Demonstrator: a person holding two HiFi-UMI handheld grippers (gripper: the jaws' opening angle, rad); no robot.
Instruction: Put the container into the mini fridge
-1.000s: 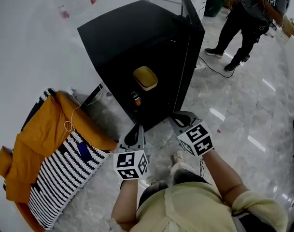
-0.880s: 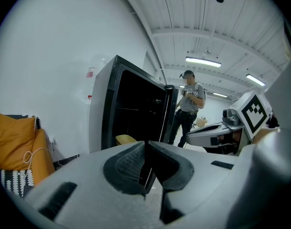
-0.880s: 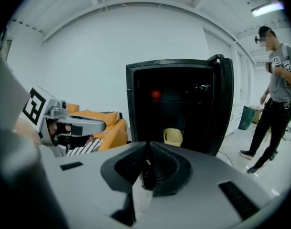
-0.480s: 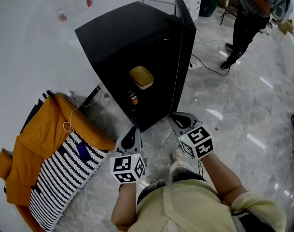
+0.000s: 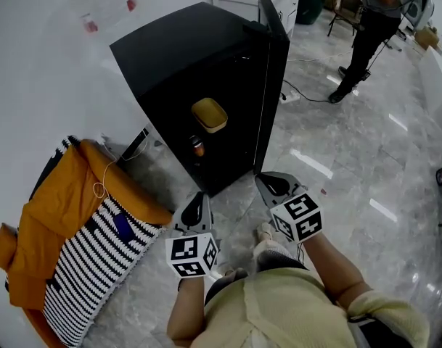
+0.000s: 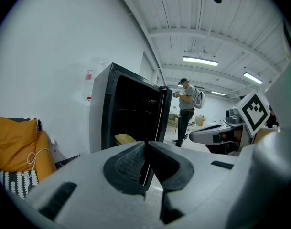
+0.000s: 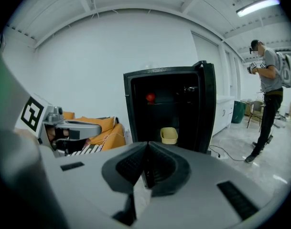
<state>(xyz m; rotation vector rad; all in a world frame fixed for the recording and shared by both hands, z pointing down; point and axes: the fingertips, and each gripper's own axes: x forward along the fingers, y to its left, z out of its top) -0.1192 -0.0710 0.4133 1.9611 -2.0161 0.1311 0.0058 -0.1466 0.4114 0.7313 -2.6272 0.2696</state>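
Inside the black mini fridge (image 5: pixel 181 49), on a shelf, sits the yellow container (image 5: pixel 210 114), with the door (image 5: pixel 271 85) swung open at its right. Low in front, the left gripper (image 5: pixel 198 200) and right gripper (image 5: pixel 270 182) hang well clear of it, each with its 2 jaws pressed together on nothing. A glossy grey marble floor (image 5: pixel 351 165) meets a white wall (image 5: pixel 39 64). An orange jacket (image 5: pixel 68 201) lies on a striped cushion (image 5: pixel 90 267) at the left, and 1 person (image 5: pixel 366 27) stands far back.

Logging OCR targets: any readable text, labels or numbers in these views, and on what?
No readable text anywhere.
Blurred, unreadable: white wall label with red patches.
Cubes on left gripper and right gripper: square marker patterns only, no letters.
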